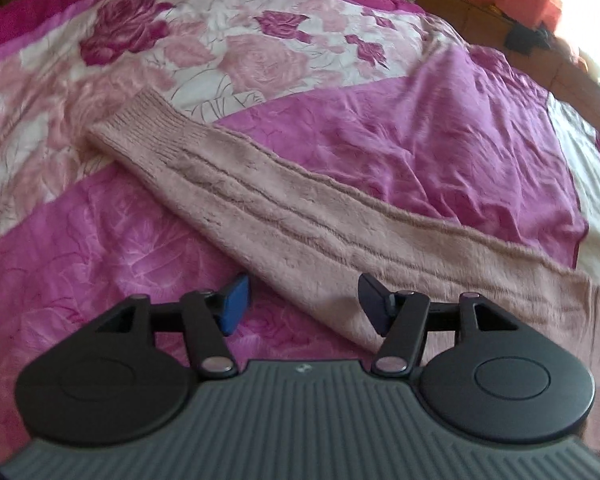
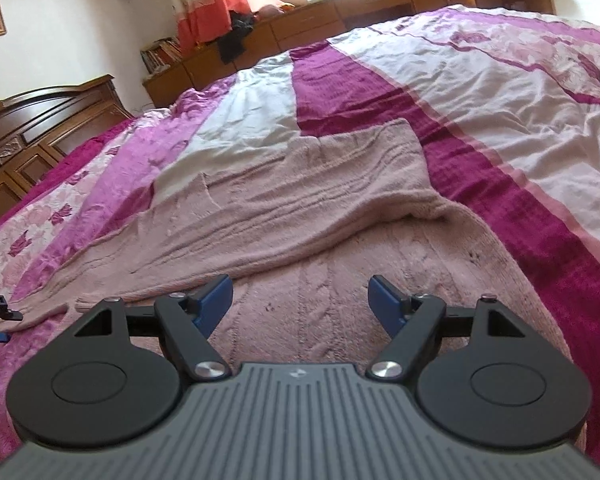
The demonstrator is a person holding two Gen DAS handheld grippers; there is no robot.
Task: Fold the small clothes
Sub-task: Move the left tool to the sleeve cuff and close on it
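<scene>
A dusty-pink knitted sweater (image 2: 328, 200) lies spread on a bed covered by a pink and magenta rose-patterned bedspread (image 1: 440, 120).

On the left, the left gripper (image 1: 302, 304) hovers low over the sweater's long sleeve (image 1: 260, 200). Its blue-padded jaws are spread wide and hold nothing. The sleeve stretches away toward the far left, ending in a ribbed cuff (image 1: 140, 124), and its near edge passes between and just below the open jaws.

Further right, the right gripper (image 2: 300, 304) hangs over the near part of the sweater's body, jaws likewise spread and empty. Beyond it, part of the garment already lies doubled over the cable-knit body, with a soft raised fold at the right; whether this is the other sleeve or a side panel is hard to tell through the fisheye lens.

The step in hand appears to be folding the outstretched left sleeve inward. The next move likely calls for the left gripper to lower, pinch the sleeve's edge, and carry it right across the body.

No baskets, boxes or other containers are visible. Wooden cabinets (image 2: 340, 12) line the far wall.
</scene>
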